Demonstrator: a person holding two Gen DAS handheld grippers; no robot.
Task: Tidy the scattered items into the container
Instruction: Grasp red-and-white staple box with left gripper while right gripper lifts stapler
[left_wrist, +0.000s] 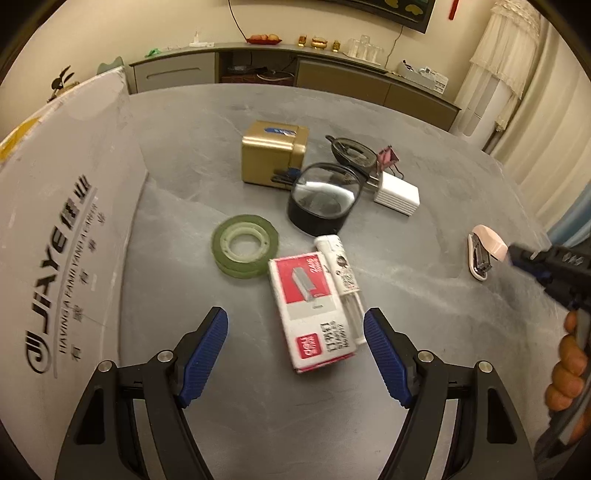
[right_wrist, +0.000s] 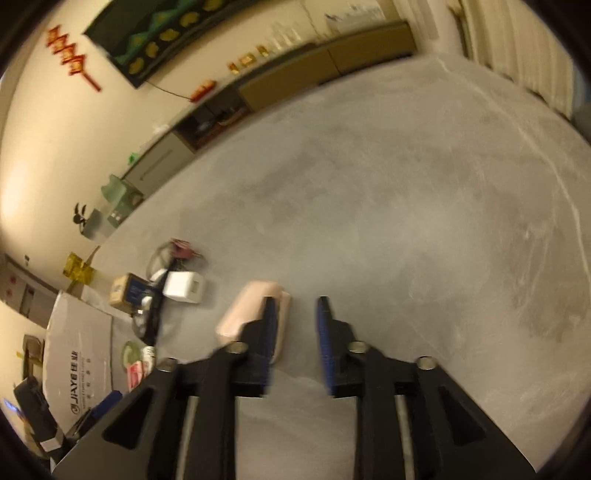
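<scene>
**Two tools over a cluttered table, nothing yet lifted**

In the left wrist view, the left tool is spread wide and empty at the lower centre, framing a red-and-white staple box, probably its target. A green tape roll lies just above-left; the white container fills the left edge. The right wrist view, blurred, shows what the other cannot: the right tool is parted and empty, with the pink stapler beside its left finger, not between them.
</scene>
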